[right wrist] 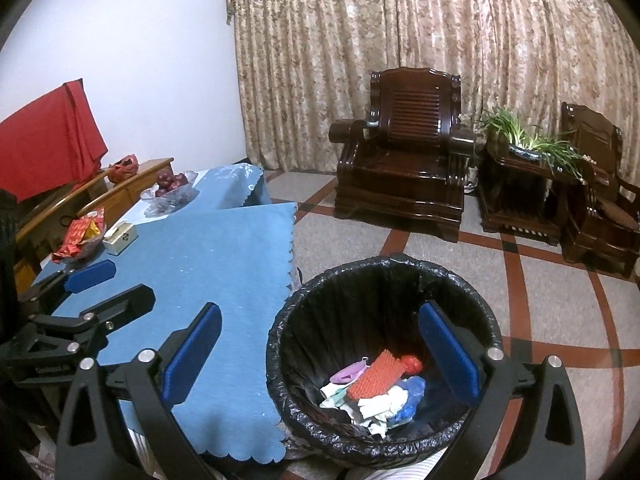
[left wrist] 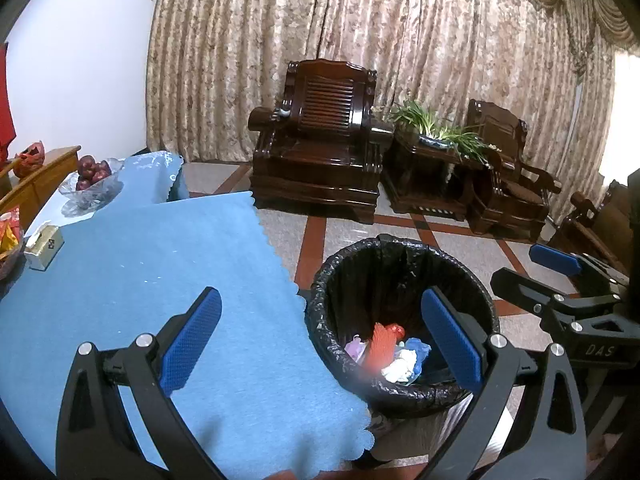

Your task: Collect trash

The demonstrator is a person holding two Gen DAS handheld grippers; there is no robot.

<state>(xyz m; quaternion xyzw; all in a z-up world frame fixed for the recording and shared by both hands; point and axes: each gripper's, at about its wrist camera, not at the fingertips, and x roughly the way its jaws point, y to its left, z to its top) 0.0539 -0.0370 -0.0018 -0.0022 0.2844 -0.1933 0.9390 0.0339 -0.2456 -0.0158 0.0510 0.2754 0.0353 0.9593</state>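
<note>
Standing just off the blue-clothed table's (right wrist: 224, 264) edge, the black-lined trash bin (right wrist: 384, 280) holds the trash (right wrist: 376, 384) at its bottom. Both the left gripper (left wrist: 320, 336) and the right gripper (right wrist: 320, 348) hang spread wide and empty, each straddling the bin's near rim above the trash.

Your left gripper (left wrist: 320, 332) hangs with jaws spread wide and empty, one blue pad over the blue tablecloth (left wrist: 168, 280), the other over the trash bin (left wrist: 400, 392). The bin stands on the floor just beside the cloth's scalloped edge, lined with a black bag. Inside: an orange ribbed piece (left wrist: 380, 344), white crumpled paper (left wrist: 400, 366), blue wrapper. Your right gripper (left wrist: 532, 268) shows at the right edge, jaws apart.
</note>
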